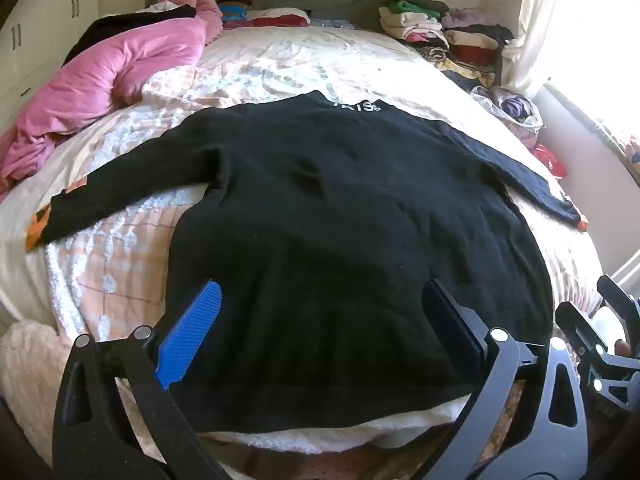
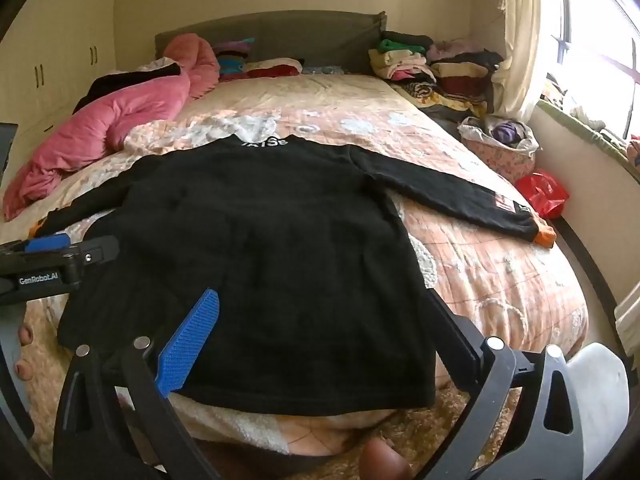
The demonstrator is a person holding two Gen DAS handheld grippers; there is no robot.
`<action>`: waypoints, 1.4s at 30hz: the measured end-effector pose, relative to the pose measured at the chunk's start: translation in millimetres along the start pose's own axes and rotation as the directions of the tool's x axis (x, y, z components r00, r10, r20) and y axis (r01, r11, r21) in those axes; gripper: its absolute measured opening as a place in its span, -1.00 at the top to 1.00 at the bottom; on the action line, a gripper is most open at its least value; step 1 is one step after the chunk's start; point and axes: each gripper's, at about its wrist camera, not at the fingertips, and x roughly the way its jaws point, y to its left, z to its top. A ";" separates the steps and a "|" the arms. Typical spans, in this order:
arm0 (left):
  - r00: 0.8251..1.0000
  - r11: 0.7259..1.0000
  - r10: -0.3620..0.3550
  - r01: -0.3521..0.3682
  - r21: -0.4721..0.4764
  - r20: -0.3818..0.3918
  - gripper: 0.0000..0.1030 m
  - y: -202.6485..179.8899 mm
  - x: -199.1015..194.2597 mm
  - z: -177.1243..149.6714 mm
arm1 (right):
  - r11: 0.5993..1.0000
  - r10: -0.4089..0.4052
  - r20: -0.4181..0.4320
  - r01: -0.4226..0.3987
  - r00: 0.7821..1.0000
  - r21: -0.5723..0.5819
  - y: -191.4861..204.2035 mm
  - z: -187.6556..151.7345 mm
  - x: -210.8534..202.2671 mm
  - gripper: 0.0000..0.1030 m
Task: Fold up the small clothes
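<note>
1. The black sweater (image 1: 340, 216) lies flat on the bed (image 1: 280, 60), sleeves out left and right, hem nearest.
2. Left gripper (image 1: 324, 312) – jaws spread over the near hem.
3. Right gripper (image 2: 320, 316) – jaws spread likewise.
4. Pink duvet (image 1: 120, 76) far left, folded clothes (image 1: 440, 36) far right.

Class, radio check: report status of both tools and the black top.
Left tool open, right tool open, both empty. Black top flat on bed, sleeves spread, unfolded. Nothing lying on it.
</note>
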 end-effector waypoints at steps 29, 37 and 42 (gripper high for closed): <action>1.000 1.000 -0.009 0.009 0.001 0.011 -0.83 -3.8 -5.2 2.1 | 1.000 0.013 -0.019 -0.014 1.000 -0.015 3.8 -6.8 7.9 -0.92; 1.000 1.000 -0.007 0.007 0.002 0.015 -0.83 -4.0 -5.3 1.3 | 1.000 0.012 -0.018 -0.012 1.000 -0.013 3.9 -5.8 7.6 -0.92; 1.000 1.000 -0.008 0.008 0.002 0.013 -0.83 -3.5 -5.4 1.4 | 1.000 0.014 -0.020 -0.014 1.000 -0.014 3.6 -5.5 7.6 -0.92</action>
